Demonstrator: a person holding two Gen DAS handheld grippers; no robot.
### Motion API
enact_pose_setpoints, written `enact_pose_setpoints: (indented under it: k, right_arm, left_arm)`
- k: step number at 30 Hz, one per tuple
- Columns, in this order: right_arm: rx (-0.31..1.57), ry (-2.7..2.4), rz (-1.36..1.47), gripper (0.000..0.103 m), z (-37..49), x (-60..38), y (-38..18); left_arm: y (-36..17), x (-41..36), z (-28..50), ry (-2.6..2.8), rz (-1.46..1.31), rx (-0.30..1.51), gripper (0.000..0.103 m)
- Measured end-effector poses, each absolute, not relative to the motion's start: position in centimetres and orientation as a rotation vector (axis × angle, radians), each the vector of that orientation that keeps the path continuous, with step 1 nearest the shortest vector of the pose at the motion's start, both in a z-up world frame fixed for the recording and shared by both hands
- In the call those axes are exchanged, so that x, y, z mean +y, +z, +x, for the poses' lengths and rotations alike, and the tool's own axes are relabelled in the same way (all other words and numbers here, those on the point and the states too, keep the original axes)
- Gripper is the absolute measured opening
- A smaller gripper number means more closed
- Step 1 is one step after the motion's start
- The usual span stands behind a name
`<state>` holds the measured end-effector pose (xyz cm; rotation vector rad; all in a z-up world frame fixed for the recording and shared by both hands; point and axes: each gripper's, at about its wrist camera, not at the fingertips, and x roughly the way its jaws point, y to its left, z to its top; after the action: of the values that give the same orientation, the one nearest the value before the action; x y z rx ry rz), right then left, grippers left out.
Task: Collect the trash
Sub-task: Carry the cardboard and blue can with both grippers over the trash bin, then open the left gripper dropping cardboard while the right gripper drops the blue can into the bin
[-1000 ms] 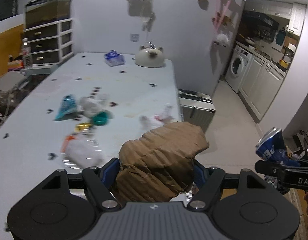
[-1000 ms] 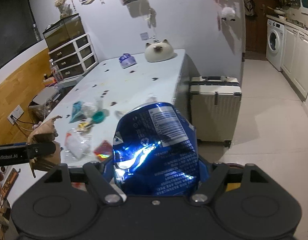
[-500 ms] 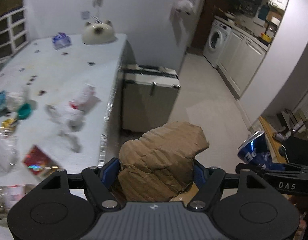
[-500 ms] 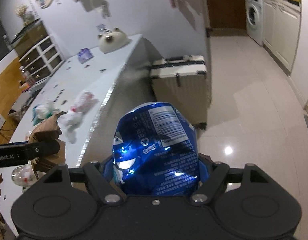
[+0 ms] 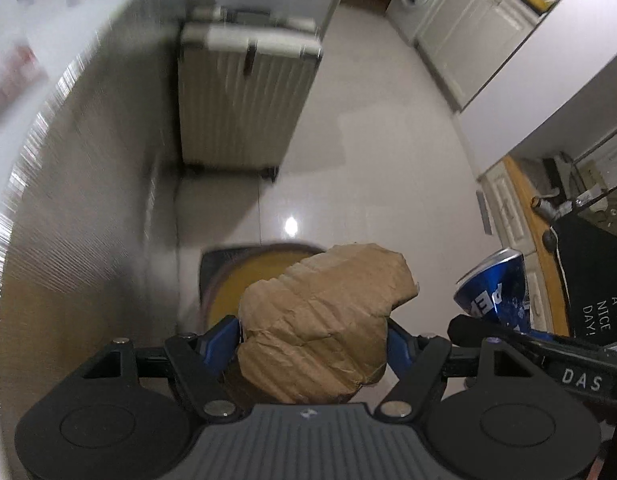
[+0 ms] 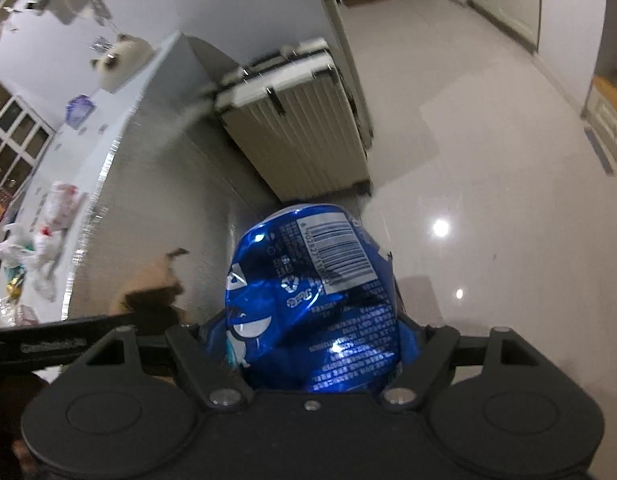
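Note:
My left gripper (image 5: 312, 334) is shut on a crumpled piece of brown cardboard (image 5: 320, 320) and points steeply down. Right under the cardboard, on the floor, stands a round bin (image 5: 228, 268) with a yellowish inside, partly hidden by it. My right gripper (image 6: 312, 332) is shut on a crushed blue drink can (image 6: 308, 292), barcode facing up, over the pale floor. In the left wrist view the blue can (image 5: 494, 288) hangs to the right of the cardboard. In the right wrist view the cardboard (image 6: 154, 280) is a blurred shape on the left.
A white ribbed suitcase (image 5: 244, 92) stands on the tiled floor beyond the bin, against the table's grey side (image 5: 88, 184). More litter (image 6: 48, 220) lies on the tabletop at the left. A black bag with white lettering (image 5: 592, 272) sits at the right.
Both grippers have swung off the table to the right and tipped down toward the floor, each keeping its load. The bin has come into view under the cardboard.

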<state>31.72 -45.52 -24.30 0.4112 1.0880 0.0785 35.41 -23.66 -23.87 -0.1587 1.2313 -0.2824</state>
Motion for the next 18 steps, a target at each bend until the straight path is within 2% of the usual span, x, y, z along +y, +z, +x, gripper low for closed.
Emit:
enact_pose_setpoints:
  k: [10,18]
  right_arm:
    - [1.262,0.060,0.577,0.078,35.5,-45.0,-36.4]
    - [1.337,0.040,0.737,0.079,38.0,-45.4,-43.7]
  left_arm:
    - [-35.7,-23.8,38.7,-0.166,-0.226,1.414,0.075]
    - [-40.6,-23.8,41.1,-0.106,-0.252,1.431,0.076]
